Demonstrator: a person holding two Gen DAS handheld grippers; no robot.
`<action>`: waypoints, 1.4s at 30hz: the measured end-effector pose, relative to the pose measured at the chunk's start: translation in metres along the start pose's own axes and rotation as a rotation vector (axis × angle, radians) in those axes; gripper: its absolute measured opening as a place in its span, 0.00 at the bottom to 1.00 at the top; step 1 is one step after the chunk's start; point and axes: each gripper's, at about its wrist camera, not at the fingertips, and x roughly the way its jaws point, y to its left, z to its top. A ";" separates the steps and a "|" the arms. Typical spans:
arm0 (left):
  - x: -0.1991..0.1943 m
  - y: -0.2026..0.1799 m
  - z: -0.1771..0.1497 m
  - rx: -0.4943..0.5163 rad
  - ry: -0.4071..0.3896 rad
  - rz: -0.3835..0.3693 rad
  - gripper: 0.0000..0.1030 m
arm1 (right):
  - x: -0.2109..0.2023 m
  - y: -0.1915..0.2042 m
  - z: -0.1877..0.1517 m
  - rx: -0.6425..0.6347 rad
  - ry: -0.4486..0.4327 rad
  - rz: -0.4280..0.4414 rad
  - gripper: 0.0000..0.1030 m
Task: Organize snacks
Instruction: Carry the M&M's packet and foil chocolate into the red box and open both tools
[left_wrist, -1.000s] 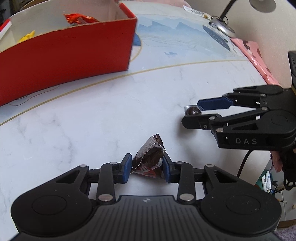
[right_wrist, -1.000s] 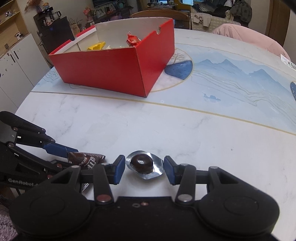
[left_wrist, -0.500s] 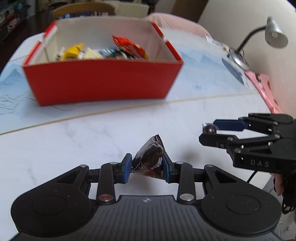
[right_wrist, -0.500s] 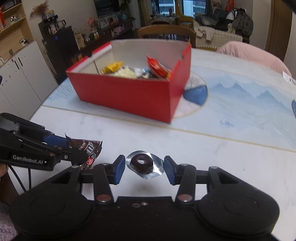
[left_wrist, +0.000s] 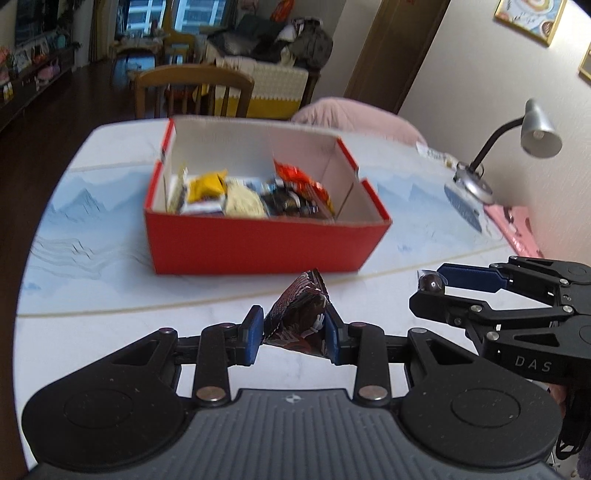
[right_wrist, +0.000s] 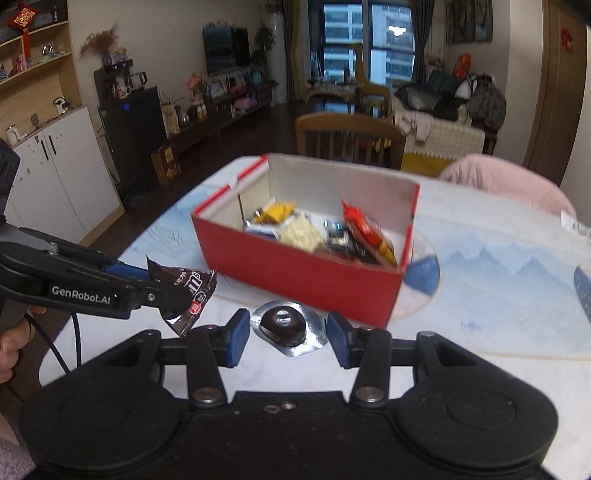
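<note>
Red cardboard box (left_wrist: 258, 243) on a white marble-look table (left_wrist: 110, 332), open at the top, white inside. Partly filled with snack packets: a yellow one (left_wrist: 207, 184) toward the left, a pale one (left_wrist: 243, 201) in the middle, dark ones beside it, a red-orange one (left_wrist: 301, 179) leaning up near the right wall. Blurred, so no labels readable.

Nearer the camera, left gripper (left_wrist: 293, 328) narrowed onto a brown candy bag (left_wrist: 301, 314). Blue pads (left_wrist: 254, 328) pressed against both sides of the bag, its crimped top pointing up toward the box. Bag clear of the table, short of the box and not over it. Seen from the right wrist camera, jutting out past the fingertips with white lettering on the wrapper.

Right gripper (right_wrist: 288, 332) about half closed on a round dark chocolate in a silver foil cup (right_wrist: 284, 325). Foil rim caught between the blue pads, chocolate facing up. Likewise off the table, near the front corner of the box but outside it. Both grippers side by side, close but apart, each angled down toward the table.

Part of a hand (right_wrist: 11, 347) at the left edge of the right wrist view, on the left gripper's handle, a black cable hanging beside it.

Farther off: a grey desk lamp (left_wrist: 532, 129) at the table's right edge, a wooden chair (left_wrist: 192, 85) beyond the box, a pink cushion (left_wrist: 351, 114) next to it.
</note>
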 end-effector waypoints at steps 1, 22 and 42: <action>-0.005 0.002 0.003 0.003 -0.013 -0.002 0.33 | -0.002 0.004 0.003 -0.007 -0.011 -0.010 0.43; -0.009 0.039 0.033 0.055 -0.003 -0.013 0.33 | 0.013 0.035 0.047 -0.032 -0.083 -0.067 0.44; 0.107 0.035 -0.027 0.087 0.260 0.078 0.59 | 0.039 -0.002 -0.018 0.021 0.094 -0.009 0.44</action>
